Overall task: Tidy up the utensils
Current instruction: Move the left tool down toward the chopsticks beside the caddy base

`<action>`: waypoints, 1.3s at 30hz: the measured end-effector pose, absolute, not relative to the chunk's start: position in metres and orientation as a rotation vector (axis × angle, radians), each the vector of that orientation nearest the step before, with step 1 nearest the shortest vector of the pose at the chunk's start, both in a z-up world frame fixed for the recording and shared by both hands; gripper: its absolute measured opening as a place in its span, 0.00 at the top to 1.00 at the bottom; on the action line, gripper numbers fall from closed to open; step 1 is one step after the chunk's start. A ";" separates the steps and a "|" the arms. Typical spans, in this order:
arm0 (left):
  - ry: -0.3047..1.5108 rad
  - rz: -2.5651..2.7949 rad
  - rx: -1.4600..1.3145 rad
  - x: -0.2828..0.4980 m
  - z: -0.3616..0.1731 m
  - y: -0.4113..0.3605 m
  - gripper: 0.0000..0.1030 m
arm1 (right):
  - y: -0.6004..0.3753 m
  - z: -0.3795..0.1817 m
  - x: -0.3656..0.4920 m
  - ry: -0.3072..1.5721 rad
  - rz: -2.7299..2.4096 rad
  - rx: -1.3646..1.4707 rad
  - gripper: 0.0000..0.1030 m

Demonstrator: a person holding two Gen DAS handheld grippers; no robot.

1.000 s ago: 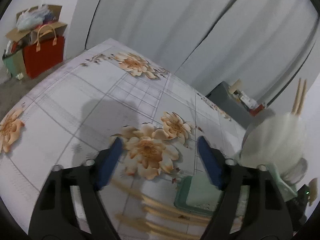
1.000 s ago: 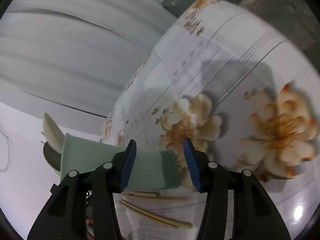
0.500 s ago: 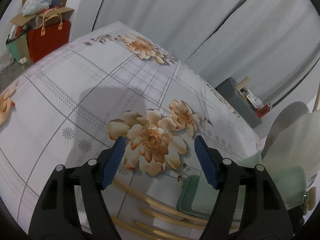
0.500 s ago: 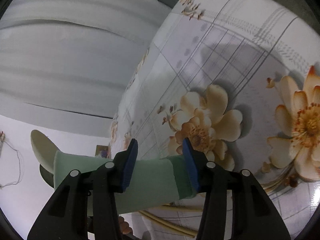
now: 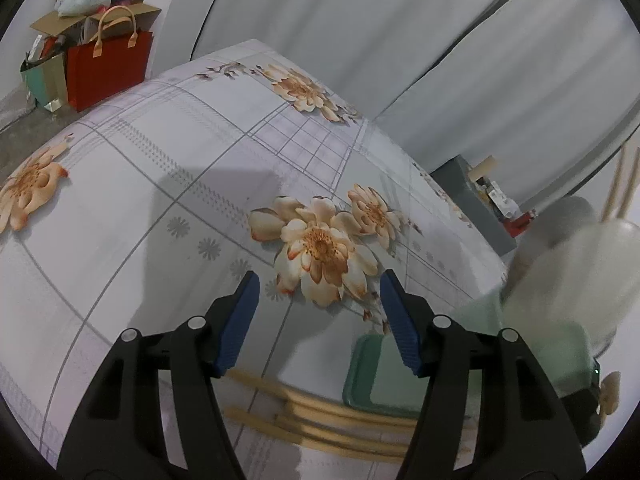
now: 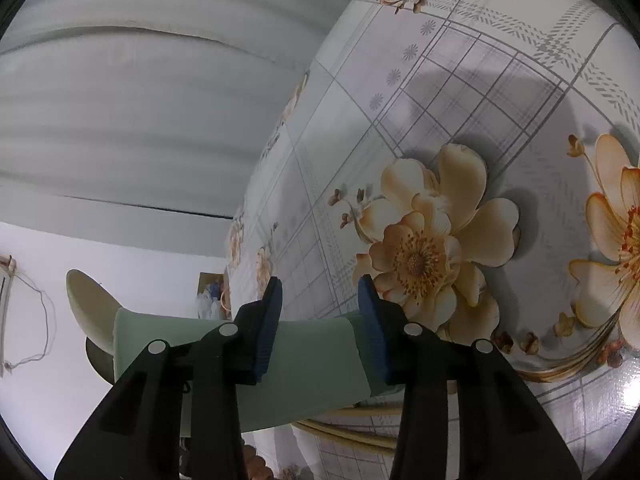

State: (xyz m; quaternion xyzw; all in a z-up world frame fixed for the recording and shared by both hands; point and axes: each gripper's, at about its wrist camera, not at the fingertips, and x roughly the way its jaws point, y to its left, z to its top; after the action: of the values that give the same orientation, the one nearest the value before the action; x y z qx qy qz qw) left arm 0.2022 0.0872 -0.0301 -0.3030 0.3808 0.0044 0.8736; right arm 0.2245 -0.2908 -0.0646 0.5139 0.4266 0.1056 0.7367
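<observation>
My right gripper (image 6: 319, 320) is shut on a pale green utensil holder (image 6: 304, 364), tilted on its side above the floral tablecloth (image 6: 460, 92). A cream spoon (image 6: 86, 304) sticks out of its far end. In the left wrist view the same holder (image 5: 404, 376) is at lower right, with blurred cream spoons (image 5: 576, 264) and two chopsticks (image 5: 622, 184) poking from it. Several wooden chopsticks (image 5: 320, 420) lie on the tablecloth under my left gripper (image 5: 318, 320), which is open and empty.
A red paper bag (image 5: 106, 68) and a cardboard box (image 5: 100, 4) stand on the floor beyond the table's far left corner. A grey cabinet (image 5: 472, 200) with small items stands past the right edge. White curtains hang behind.
My right gripper has tipped the green holder further and carried it right; the spoons in it now blur. My left gripper has lifted a little, staying open over the chopsticks.
</observation>
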 end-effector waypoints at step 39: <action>0.744 -0.435 0.140 0.106 -0.027 0.001 0.44 | -0.277 -0.043 0.112 1.001 0.217 0.585 0.61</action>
State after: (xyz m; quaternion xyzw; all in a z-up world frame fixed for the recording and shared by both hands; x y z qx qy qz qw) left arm 0.1056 0.0010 -0.0272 0.0677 0.3602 -0.2105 0.9063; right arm 0.1118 -0.2770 -0.0425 0.2758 0.4720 0.1024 0.8311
